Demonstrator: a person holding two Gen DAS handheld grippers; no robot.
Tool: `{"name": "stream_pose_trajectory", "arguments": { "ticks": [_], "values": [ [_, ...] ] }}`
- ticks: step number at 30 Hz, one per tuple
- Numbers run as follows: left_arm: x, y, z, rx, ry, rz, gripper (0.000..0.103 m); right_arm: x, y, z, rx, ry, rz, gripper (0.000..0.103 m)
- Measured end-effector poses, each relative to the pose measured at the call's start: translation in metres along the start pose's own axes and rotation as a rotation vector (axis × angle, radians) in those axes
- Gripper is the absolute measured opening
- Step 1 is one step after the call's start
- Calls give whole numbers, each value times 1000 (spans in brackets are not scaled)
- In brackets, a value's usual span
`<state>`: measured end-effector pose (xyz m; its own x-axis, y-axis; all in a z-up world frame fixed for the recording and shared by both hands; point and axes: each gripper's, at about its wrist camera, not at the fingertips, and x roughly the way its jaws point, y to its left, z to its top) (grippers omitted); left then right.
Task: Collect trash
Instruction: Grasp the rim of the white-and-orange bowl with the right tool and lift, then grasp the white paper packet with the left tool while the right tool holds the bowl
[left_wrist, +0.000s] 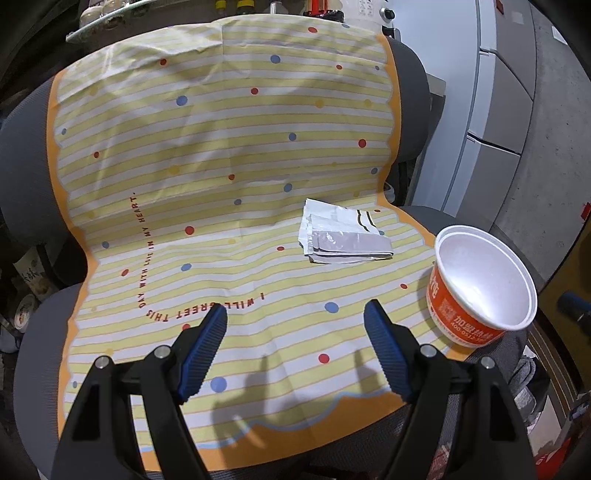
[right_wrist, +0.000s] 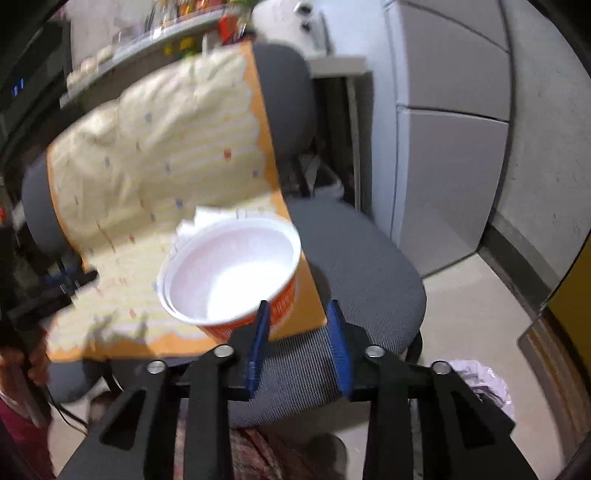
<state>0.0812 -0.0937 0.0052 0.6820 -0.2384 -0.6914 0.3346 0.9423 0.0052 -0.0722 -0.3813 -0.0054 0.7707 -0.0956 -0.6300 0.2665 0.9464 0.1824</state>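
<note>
A grey chair (left_wrist: 406, 96) carries a striped dotted cloth (left_wrist: 221, 166); on the cloth's right edge sits the orange paper bowl (left_wrist: 480, 284), a crumpled foil wrapper (left_wrist: 341, 240) just beside it toward the cloth's middle. Left tongs (left_wrist: 295, 317) gape wide, empty; right tongs (right_wrist: 297, 314) are parted, empty, near the bowl

Right view motion-blurred — cup (right_wrist: 229, 273) hides most of wrapper (right_wrist: 192, 225).
</note>
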Motion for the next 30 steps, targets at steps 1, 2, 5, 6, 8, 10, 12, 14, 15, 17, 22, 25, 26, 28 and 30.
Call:
{"name": "stream_pose_trajectory", "arguments": {
  "ticks": [1,2,5,6,8,10,12,14,15,17,22,25,26,28,30],
  "values": [
    [-1,0,1,0,-2,1,75,-4,-3,2,21,-20,22,25],
    [-2,1,2,2,-5,4,75,-5,-5,7,44,-31,49,23],
    [-4,-1,10,23,-17,17,75,10,-6,18,59,-6,73,22],
    [-6,-1,13,28,-25,20,75,17,-7,21,63,8,78,23],
    [-10,-2,20,39,-45,26,75,37,-6,25,75,62,83,26],
    [-12,-2,29,56,-62,43,75,60,-10,27,130,119,90,28],
    [-11,-3,35,69,-68,53,75,74,-11,24,162,146,92,31],
    [-4,-2,40,81,-65,62,75,81,-10,23,176,148,91,19],
    [1,-3,41,87,-60,66,75,80,-10,23,184,128,98,13],
    [14,-5,43,99,-45,66,75,72,-11,28,183,68,122,5],
    [51,-15,43,124,-1,30,75,45,-27,47,223,-80,82,5],
    [81,-27,48,129,39,-4,75,45,-41,51,261,-96,53,5],
    [95,-32,53,121,62,-21,79,46,-46,51,274,-95,43,5],
    [111,-40,57,107,74,-35,94,51,-52,51,294,-91,37,6],
    [130,-52,63,110,84,-51,96,55,-60,51,304,-84,27,6]
  ]
}}
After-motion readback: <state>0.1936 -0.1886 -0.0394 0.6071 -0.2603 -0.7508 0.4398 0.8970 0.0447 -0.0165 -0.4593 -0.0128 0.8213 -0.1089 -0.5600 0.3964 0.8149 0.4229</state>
